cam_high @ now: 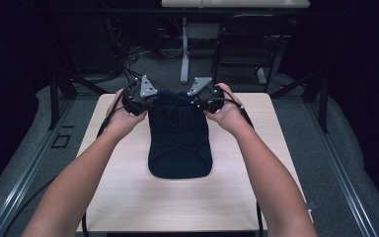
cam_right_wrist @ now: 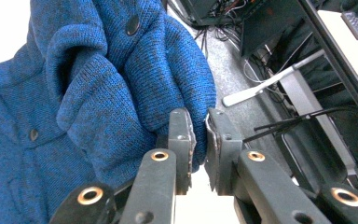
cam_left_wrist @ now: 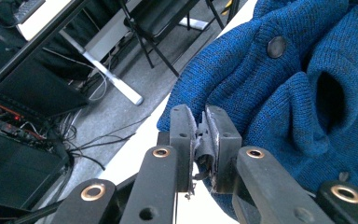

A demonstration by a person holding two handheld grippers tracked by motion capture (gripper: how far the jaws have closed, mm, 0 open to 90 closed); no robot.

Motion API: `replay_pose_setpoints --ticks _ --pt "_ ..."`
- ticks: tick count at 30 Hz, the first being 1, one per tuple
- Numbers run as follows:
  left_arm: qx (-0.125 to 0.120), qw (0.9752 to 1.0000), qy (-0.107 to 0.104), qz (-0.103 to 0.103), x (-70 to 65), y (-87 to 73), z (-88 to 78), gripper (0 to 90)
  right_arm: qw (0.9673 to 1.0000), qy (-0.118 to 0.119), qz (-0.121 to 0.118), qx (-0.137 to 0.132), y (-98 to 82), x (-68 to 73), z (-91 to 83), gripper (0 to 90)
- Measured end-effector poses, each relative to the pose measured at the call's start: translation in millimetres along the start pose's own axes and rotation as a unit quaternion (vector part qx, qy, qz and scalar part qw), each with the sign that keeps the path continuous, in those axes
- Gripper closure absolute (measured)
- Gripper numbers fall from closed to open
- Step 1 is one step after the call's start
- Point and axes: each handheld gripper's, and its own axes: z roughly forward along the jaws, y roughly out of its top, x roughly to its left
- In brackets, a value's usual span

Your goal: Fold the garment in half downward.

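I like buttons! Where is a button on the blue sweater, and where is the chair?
button (cam_left_wrist: 276,46), left gripper view, its round face.
blue sweater (cam_high: 180,143), high view, its middle.
chair (cam_high: 249,42), high view, its backrest.

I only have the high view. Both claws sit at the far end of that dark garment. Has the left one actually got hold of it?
Observer: Yes. In the left gripper view the left claw is shut on a fold at the edge of the cardigan.
Operator: And the right one?
Observer: The right claw looks clamped too. Knit fills the narrow gap between its jaws.
Operator: Why do you call it a cardigan?
Observer: Up close it is blue knit with a dark round button near its front opening.
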Motion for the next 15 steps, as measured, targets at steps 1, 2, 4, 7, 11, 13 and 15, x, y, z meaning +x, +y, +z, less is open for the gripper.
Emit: replay_pose_setpoints --ticks 1,2,4,7,11,13,15 --pt "-0.002 1.0 0.004 0.0 0.6 1.1 -0.4 82.3 1.0 -0.001 0.0 0.001 0.7 -0.6 -0.6 80.8" --pt "-0.003 1.0 0.007 -0.001 1.2 2.6 -1.3 82.3 1.0 -0.002 -0.002 0.001 1.5 -1.7 -1.0 80.8" --pt "-0.009 0.9996 0.025 0.004 1.6 5.6 -3.5 82.3 0.9999 -0.012 -0.001 -0.004 3.6 -2.7 -2.6 80.8" --pt "-0.021 0.998 0.058 0.011 -0.1 9.7 -9.7 82.3 0.9991 -0.034 0.004 -0.026 8.3 -2.9 -8.9 80.7" --pt "-0.016 0.9979 0.054 0.031 -15.0 0.0 -10.0 82.4 0.9979 -0.052 -0.004 -0.039 2.5 7.7 -10.7 80.5" --pt "-0.011 0.998 0.043 0.045 -25.8 -10.5 -6.6 82.3 0.9985 -0.045 -0.023 -0.021 -7.3 19.2 -4.6 80.5" --pt "-0.004 0.9982 0.032 0.05 -34.2 -20.0 -2.1 82.3 0.9989 -0.034 -0.03 -0.009 -18.2 28.5 1.2 80.5"
